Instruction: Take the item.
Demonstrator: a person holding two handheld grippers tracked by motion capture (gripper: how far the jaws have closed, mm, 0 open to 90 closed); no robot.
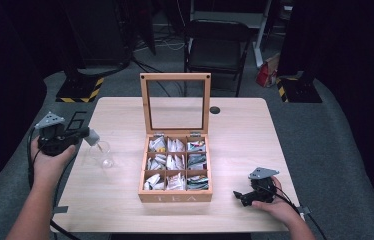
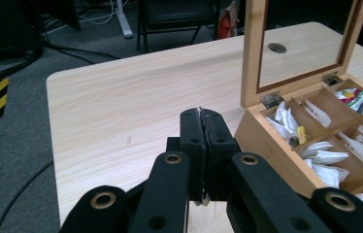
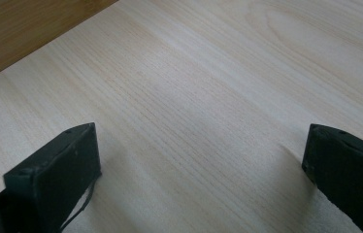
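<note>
Two grippers: the left gripper (image 1: 89,134) pinches a thin, light, floppy tea bag (image 2: 202,160) (best nipped at its edge) above a fragile glass (image 1: 102,153), while the right gripper (image 3: 199,165) rests wide open on the table (image 1: 245,130).

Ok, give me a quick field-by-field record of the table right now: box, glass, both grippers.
tea box: centre of table, lid standing open, nine compartments holding tea bags
glass: clear, upright, left of the box, apart from it
left gripper: raised near the table's left edge, above and left of the glass, jaws pressed on a thin tea bag
right gripper: low over bare table right of the box, jaws wide apart, holding nothing
</note>
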